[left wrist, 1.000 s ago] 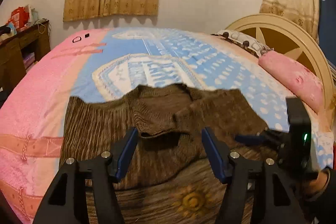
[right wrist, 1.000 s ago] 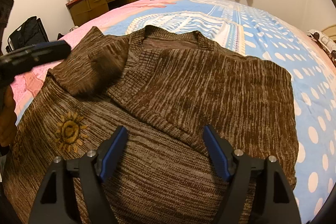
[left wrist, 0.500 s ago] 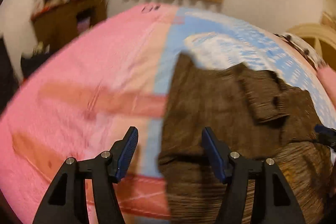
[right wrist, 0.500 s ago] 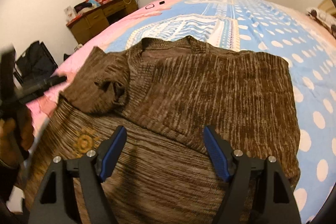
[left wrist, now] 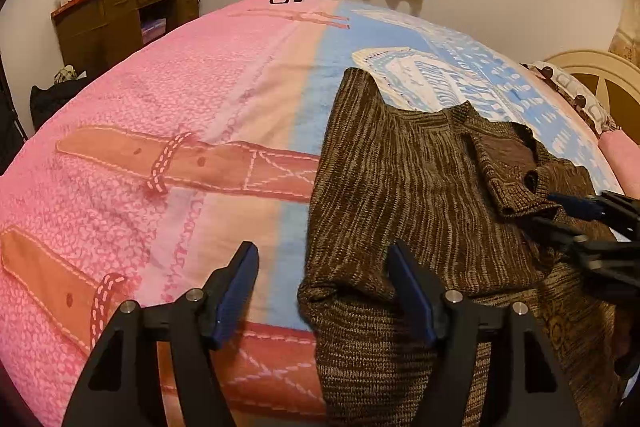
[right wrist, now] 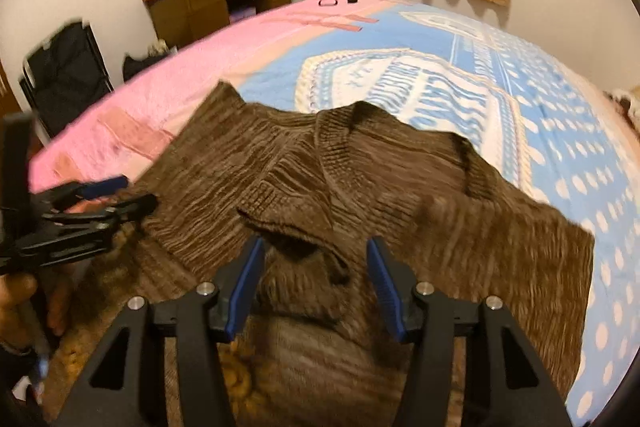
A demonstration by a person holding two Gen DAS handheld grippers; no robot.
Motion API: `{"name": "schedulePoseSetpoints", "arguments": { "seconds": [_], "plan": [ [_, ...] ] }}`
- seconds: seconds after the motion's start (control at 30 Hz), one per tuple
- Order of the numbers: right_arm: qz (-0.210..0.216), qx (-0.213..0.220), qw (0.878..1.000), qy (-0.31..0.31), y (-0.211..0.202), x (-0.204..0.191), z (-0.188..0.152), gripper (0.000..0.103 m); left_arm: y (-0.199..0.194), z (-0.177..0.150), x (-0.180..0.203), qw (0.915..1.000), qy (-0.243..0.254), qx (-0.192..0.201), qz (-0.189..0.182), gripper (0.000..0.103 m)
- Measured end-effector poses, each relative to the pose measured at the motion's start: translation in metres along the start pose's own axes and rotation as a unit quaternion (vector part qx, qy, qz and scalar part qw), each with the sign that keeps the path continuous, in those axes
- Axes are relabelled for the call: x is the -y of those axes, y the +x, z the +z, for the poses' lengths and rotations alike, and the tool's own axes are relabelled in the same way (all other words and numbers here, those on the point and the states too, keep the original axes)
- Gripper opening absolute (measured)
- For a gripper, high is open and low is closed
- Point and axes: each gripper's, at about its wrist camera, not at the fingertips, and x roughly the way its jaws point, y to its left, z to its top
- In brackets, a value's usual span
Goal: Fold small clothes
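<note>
A brown knit sweater [left wrist: 416, 187] lies flat on the bed, both sleeves folded in over the body; it also shows in the right wrist view [right wrist: 400, 195]. My left gripper [left wrist: 324, 287] is open and empty, low over the sweater's left edge, straddling the folded side. It also shows at the left of the right wrist view [right wrist: 120, 193]. My right gripper [right wrist: 316, 279] is open around the folded sleeve cuff [right wrist: 296, 231] at the sweater's middle. It shows at the right edge of the left wrist view [left wrist: 580, 215].
The bedspread [left wrist: 168, 131] is pink on the left and blue with white dots on the right. A wooden desk [left wrist: 124, 11] with clutter stands by the far wall. A folding chair [right wrist: 64, 75] stands beside the bed. Headboard and pillows [left wrist: 592, 87] are at the right.
My left gripper swung from the sweater's middle to its left edge. My right gripper moved forward and its jaws now straddle the folded sleeve cuff.
</note>
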Motion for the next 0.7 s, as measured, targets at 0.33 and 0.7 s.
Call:
{"name": "schedulePoseSetpoints", "arguments": {
  "seconds": [0.33,0.7],
  "plan": [
    [0.029,-0.018,0.999,0.03,0.014,0.007,0.007,0.011,-0.004,-0.002,-0.007,0.9997,-0.011,0.006,-0.019,0.069],
    [0.114,0.026,0.977,0.178,-0.021,0.06,-0.004,0.01,-0.001,-0.002,0.003,0.9997,0.016,-0.003,-0.017,0.079]
  ]
}}
